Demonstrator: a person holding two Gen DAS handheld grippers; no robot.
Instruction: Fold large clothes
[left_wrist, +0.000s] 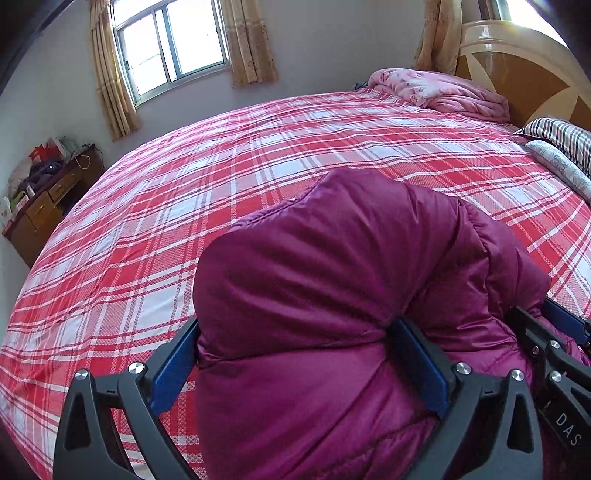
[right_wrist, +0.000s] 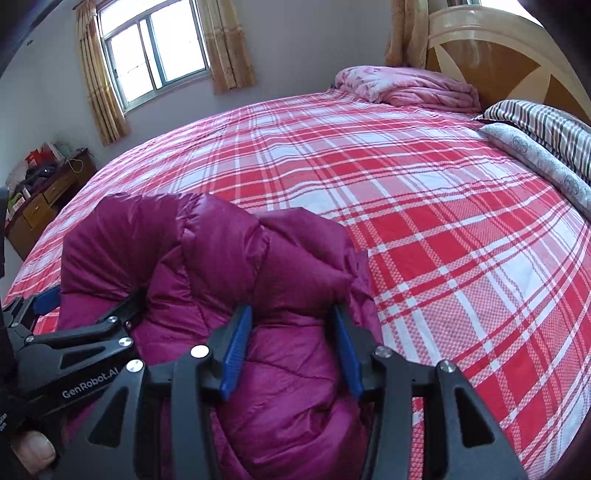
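At the far left a wooden desk (left_wrist: 48, 199) stands against the wall under a curtained window (left_wrist: 170, 44). The left gripper (left_wrist: 295, 354) has its jaws spread wide around a thick bunch of the magenta padded jacket (left_wrist: 332, 258), which is heaped at the near edge of the red plaid bed (left_wrist: 258, 147). Just beside it, the right gripper (right_wrist: 291, 350) clamps a narrower fold of the same jacket. Farther right, a pink quilt (right_wrist: 406, 88) and striped pillows (right_wrist: 546, 125) lie by the headboard (right_wrist: 498, 48).
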